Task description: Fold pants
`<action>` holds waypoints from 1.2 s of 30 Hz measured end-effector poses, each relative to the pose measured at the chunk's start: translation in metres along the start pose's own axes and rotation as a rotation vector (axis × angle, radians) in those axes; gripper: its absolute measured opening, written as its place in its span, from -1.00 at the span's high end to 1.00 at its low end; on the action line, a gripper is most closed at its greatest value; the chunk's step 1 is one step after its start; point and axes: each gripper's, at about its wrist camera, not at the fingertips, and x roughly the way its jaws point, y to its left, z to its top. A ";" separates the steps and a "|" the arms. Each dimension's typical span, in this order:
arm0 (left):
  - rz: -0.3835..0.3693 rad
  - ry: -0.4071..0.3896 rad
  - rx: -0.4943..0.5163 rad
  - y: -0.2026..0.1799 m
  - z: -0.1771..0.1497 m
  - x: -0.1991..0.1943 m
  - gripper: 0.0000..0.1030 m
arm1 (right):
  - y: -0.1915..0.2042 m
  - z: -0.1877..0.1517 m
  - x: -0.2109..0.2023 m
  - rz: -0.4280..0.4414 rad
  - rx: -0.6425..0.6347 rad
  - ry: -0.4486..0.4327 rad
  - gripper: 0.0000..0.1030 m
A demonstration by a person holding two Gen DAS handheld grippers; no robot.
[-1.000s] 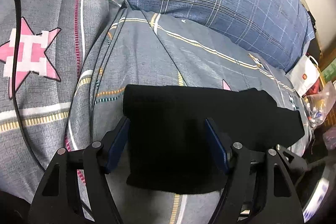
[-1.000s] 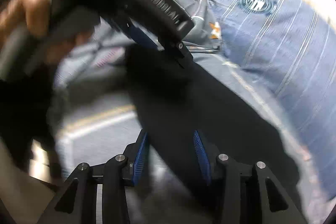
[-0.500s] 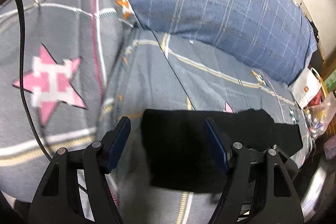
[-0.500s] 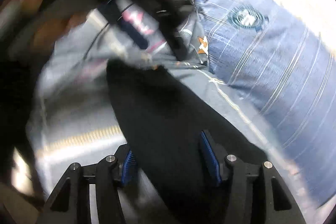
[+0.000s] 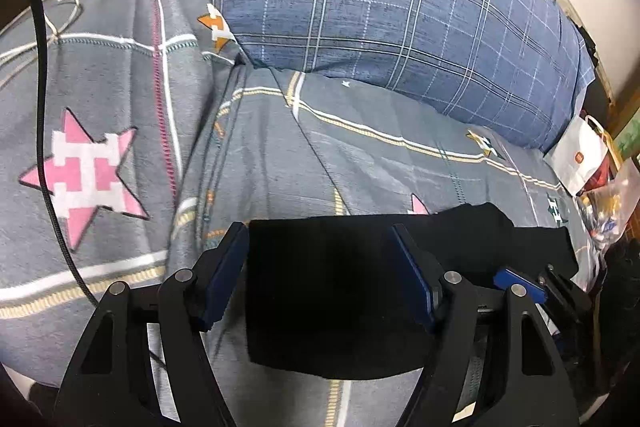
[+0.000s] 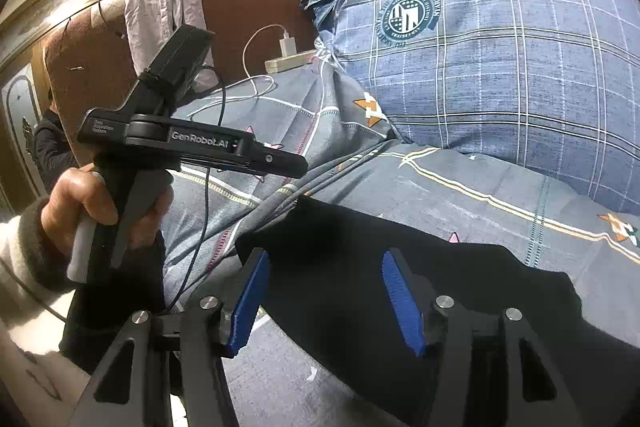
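Note:
The black pants lie folded in a flat band on the grey patterned bed cover. In the right wrist view they stretch from the middle toward the lower right. My left gripper is open and empty, its blue pads above the left end of the pants. My right gripper is open and empty, hovering over the pants. The left gripper's body shows in the right wrist view, held in a hand off the left end of the pants.
A big blue plaid pillow lies behind the pants. A power strip with a white charger and cable sits at the bed's head. A white bag and clutter are at the right. A black cable crosses the cover.
Both grippers have pulled back and up from the pants. The left gripper has moved off to the left of the pants' end. The pants lie still.

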 end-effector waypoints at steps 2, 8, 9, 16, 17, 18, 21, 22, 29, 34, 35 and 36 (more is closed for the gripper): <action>0.008 0.001 -0.007 -0.003 -0.006 0.005 -0.40 | -0.004 -0.004 0.015 -0.074 0.003 0.049 -0.12; 0.060 0.008 0.043 -0.019 -0.027 0.026 -0.40 | -0.041 -0.015 0.028 -0.204 0.151 0.121 -0.06; 0.061 0.011 0.046 -0.021 -0.030 0.031 -0.40 | -0.046 -0.015 0.026 -0.214 0.165 0.119 -0.06; 0.116 0.009 0.066 -0.025 -0.039 0.054 -0.40 | -0.071 -0.013 0.033 -0.245 0.180 0.142 -0.06; 0.124 0.010 0.070 -0.024 -0.039 0.057 -0.40 | -0.072 -0.012 0.034 -0.248 0.179 0.135 -0.06; 0.133 0.007 0.075 -0.022 -0.040 0.058 -0.40 | -0.074 -0.010 0.036 -0.251 0.180 0.132 -0.06; 0.139 0.007 0.065 -0.018 -0.039 0.061 -0.40 | -0.082 -0.007 0.043 -0.247 0.190 0.139 -0.06; 0.140 0.007 0.055 -0.018 -0.038 0.059 -0.40 | -0.083 -0.005 0.043 -0.240 0.198 0.141 -0.06; 0.105 -0.020 0.039 -0.024 -0.037 0.039 -0.40 | -0.105 -0.002 0.002 -0.292 0.276 0.086 -0.06; 0.131 -0.002 0.057 -0.031 -0.032 0.057 -0.40 | -0.119 -0.006 0.006 -0.202 0.346 0.095 0.05; 0.148 0.011 0.063 -0.030 -0.032 0.063 -0.40 | -0.122 -0.007 0.009 -0.193 0.354 0.090 0.05; 0.168 0.008 0.078 -0.032 -0.032 0.067 -0.41 | -0.127 -0.007 0.015 -0.199 0.363 0.096 0.05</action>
